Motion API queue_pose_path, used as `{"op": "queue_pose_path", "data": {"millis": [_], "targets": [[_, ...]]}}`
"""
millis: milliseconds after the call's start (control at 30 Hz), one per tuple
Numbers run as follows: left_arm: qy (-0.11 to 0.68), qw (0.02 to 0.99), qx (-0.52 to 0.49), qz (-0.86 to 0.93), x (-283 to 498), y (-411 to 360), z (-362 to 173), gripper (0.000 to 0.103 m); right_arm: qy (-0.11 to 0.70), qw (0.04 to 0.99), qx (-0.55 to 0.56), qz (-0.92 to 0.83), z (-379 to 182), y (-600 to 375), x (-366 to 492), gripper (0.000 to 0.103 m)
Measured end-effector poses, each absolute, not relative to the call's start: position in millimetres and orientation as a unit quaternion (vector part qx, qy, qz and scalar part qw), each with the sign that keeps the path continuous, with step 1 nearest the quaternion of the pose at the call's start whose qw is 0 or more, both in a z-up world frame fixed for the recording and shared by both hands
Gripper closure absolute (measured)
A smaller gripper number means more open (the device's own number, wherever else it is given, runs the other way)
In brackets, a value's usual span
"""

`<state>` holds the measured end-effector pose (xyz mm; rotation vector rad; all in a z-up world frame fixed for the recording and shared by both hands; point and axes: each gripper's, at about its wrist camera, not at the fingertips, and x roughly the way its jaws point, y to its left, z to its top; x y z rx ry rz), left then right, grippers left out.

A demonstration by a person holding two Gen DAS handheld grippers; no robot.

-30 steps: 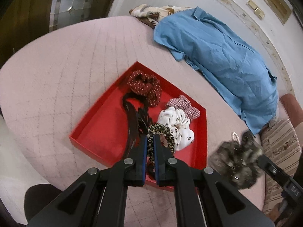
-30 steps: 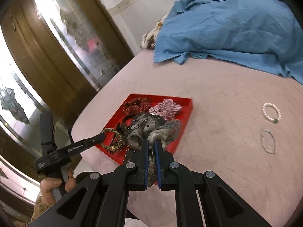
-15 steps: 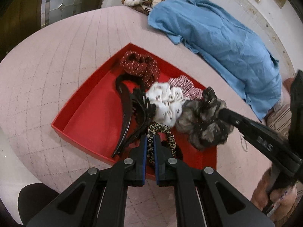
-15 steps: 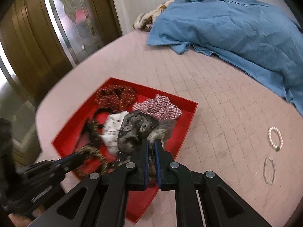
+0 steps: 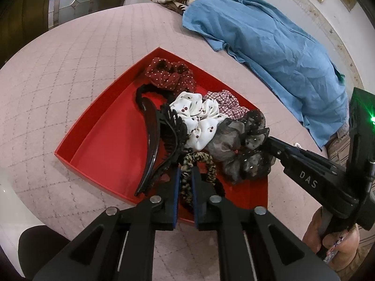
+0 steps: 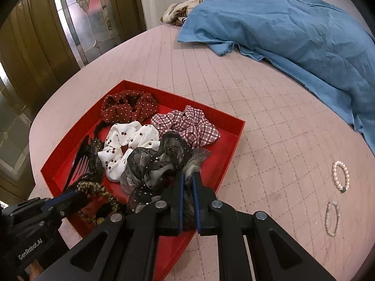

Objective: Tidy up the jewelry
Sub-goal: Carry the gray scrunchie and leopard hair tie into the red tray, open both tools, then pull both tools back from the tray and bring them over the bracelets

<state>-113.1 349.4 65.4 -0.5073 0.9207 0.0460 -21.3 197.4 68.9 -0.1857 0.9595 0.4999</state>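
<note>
pink quilted bed (image 6: 269, 121) — glass door (image 6: 77, 11) | left gripper (image 5: 185, 175) loosening on leopard scrunchie (image 5: 199, 161) | right gripper (image 6: 188, 178) loosening on grey scrunchie (image 6: 154, 164)

The left gripper (image 5: 185, 180) is black, with two long fingers (image 5: 174, 199) that have blue pads inside and round silver screws on the joints. The right gripper (image 6: 188, 185) looks the same, and its side has the white letters "DAS" and a small green light on the black box behind it. The left one has "GenRobot.AI" in white on its side, and a hand (image 5: 332, 236) wraps around the black handle of the right one.
</note>
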Motion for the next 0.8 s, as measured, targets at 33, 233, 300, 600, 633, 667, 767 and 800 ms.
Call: {"op": "queue_pose_path", "data": {"millis": [33, 233, 300, 600, 633, 667, 767, 800], "targets": [[0.438, 0.865, -0.242, 0.021, -114.1, 348.5, 67.4, 0.089, 0.455, 0.854, -0.085, 0.238, 70.8, 195.7, -23.1, 0.080], [0.423, 0.873, -0.243, 0.021, -120.3, 345.3, 81.8, 0.066, 0.440, 0.865, -0.057, 0.234, 86.0, 179.7, -36.3, 0.059], [0.420, 0.875, -0.242, 0.024, -122.3, 344.2, 85.8, 0.063, 0.433, 0.870, -0.052, 0.230, 90.5, 175.6, -39.3, 0.059], [0.398, 0.886, -0.233, 0.044, -133.4, 348.2, 104.7, 0.055, 0.420, 0.873, -0.041, 0.244, 99.2, 182.7, -38.8, 0.062], [0.395, 0.888, -0.231, 0.048, -134.7, 349.1, 106.4, 0.055, 0.423, 0.870, -0.047, 0.248, 96.8, 188.3, -38.8, 0.063], [0.394, 0.889, -0.229, 0.051, -135.7, 349.7, 107.7, 0.055, 0.426, 0.868, -0.052, 0.250, 94.0, 191.5, -39.4, 0.063], [0.393, 0.890, -0.224, 0.057, -137.8, 351.2, 109.3, 0.054, 0.454, 0.850, -0.071, 0.256, 75.7, 205.2, -37.9, 0.063], [0.393, 0.891, -0.221, 0.058, -138.8, 351.0, 110.0, 0.054, 0.464, 0.845, -0.071, 0.257, 69.8, 206.5, -38.2, 0.063]]}}
